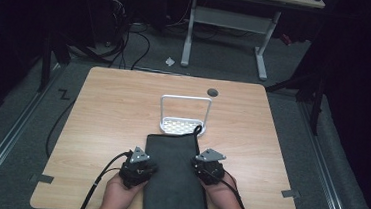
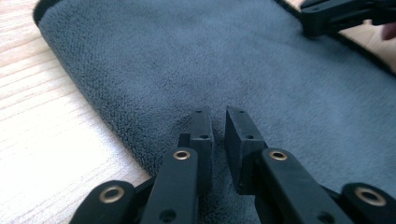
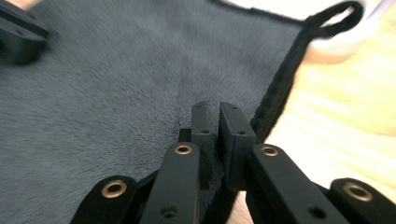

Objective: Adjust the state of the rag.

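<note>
Wooden bench [image 1: 101,128] carries a dark grey towel [image 1: 175,176] at its near edge. Left hand-held gripper [image 2: 217,122] pinches the towel's left side, jaws narrow; right hand-held gripper [image 3: 215,116] pinches pile beside the black hem. High view adds a white rack [image 1: 184,115] behind the towel.
</note>
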`<state>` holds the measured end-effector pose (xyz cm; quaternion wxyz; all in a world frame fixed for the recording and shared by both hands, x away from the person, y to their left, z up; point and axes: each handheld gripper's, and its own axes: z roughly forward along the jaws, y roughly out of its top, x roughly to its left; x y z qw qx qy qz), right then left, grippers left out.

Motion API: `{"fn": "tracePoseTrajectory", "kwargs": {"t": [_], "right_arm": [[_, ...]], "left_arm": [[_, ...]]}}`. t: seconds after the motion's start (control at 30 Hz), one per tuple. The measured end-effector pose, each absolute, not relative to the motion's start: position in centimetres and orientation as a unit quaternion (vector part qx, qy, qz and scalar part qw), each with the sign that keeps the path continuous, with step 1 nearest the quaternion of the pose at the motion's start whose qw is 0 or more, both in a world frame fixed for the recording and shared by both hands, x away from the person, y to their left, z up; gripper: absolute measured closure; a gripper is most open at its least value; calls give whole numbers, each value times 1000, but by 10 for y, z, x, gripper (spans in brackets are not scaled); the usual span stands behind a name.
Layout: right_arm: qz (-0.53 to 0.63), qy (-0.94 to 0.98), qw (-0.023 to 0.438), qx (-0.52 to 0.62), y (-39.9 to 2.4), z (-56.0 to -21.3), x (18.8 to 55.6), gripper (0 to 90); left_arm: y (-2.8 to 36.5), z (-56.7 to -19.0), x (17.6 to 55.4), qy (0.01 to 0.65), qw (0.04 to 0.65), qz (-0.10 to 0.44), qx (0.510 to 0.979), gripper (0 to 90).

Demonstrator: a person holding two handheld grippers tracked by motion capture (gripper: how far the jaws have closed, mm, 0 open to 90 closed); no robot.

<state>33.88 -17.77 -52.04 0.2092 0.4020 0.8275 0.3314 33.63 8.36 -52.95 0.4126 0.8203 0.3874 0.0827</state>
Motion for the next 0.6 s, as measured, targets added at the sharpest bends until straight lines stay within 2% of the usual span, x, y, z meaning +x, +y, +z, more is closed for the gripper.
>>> {"fn": "tracePoseTrajectory", "kwargs": {"t": [0.17, 0.33, 0.6], "right_arm": [[322, 835, 199, 399, -180, -524, 338, 854], [329, 837, 188, 395, -192, -524, 319, 846], [339, 834, 178, 397, -211, -525, 295, 834]], "left_arm": [[84, -530, 335, 384, 414, 69, 822, 812], [79, -531, 324, 368, 423, 38, 827, 792], [68, -530, 312, 346, 417, 38, 839, 780]]}}
